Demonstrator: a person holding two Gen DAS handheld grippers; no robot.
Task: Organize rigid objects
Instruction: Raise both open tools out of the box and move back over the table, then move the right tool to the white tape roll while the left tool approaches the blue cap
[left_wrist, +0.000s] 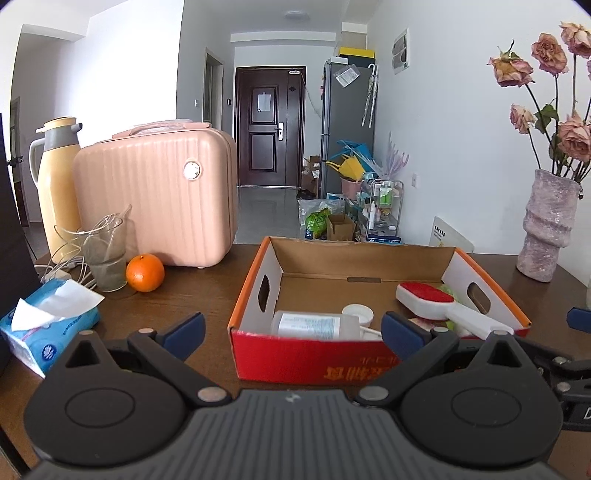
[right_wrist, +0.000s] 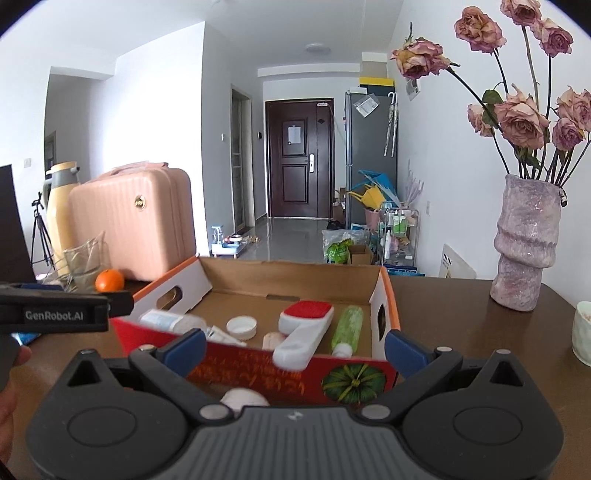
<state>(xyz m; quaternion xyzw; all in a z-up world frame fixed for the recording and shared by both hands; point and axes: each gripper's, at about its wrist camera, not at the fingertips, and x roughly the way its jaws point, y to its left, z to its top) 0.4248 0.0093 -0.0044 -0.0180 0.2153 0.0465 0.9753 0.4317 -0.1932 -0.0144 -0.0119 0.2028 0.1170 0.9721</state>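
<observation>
An open cardboard box (left_wrist: 314, 363) with a red front stands on the brown table. It holds a clear bottle (left_wrist: 314, 325) lying down, a white lid (left_wrist: 358, 313) and a red-and-white brush (left_wrist: 424, 300). My left gripper (left_wrist: 291, 332) is open just before the box's front wall, holding nothing. In the right wrist view the box (right_wrist: 258, 369) also shows a green bottle (right_wrist: 349, 326) and the brush (right_wrist: 303, 332). My right gripper (right_wrist: 294, 349) is open at the front wall, empty. A pale round object (right_wrist: 243, 400) lies on the table under it.
Left of the box stand a pink suitcase (left_wrist: 159, 199), a yellow thermos (left_wrist: 57, 184), a glass (left_wrist: 105, 254), an orange (left_wrist: 144, 272) and a tissue pack (left_wrist: 48, 328). A vase of dried roses (right_wrist: 524, 243) and a white cup (right_wrist: 583, 332) stand to the right.
</observation>
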